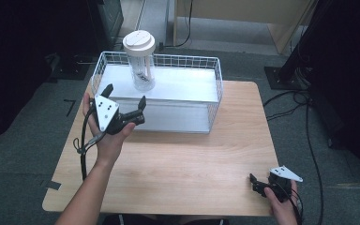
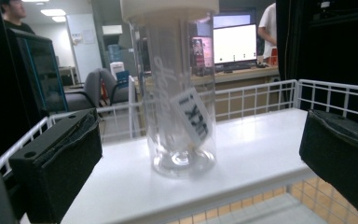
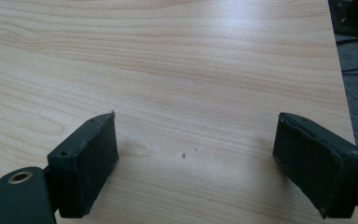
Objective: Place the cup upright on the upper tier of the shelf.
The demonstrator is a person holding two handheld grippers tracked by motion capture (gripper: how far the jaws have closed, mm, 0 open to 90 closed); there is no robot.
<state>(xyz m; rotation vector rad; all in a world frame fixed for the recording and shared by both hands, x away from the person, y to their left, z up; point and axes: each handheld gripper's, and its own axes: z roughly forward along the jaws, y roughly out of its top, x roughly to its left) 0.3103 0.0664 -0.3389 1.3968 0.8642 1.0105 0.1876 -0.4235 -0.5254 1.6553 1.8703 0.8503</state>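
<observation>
Bottle: clear plastic, tall, upright, capped with a wide cream lid; a printed label slip lies loose inside, seen in the left gripper view. It stands on the white upper shelf of a white wire basket, toward the shelf's left half, touching no wire.

Left gripper: held in the person's left hand, just in front of the bottle and a little to its left, jaws spread wide and holding nothing. From its own camera the bottle sits between the two black pads, apart from both, slightly nearer the left one.

Right gripper: well away from the bottle, low over the wooden table near its front right corner, jaws parted, empty; bare wood lies between its pads.

Step in hand, as judged: approach for a side grasp on the bottle.

Handling notes: centre the bottle between the pads before closing. Advance level over the basket's front rim. Grip the straight wall below the lid, not the lid itself, which may be loose. Close gently; smooth plastic may slip, and a tall, light body tips easily if one pad touches first. Lift straight up to pass the wire.
</observation>
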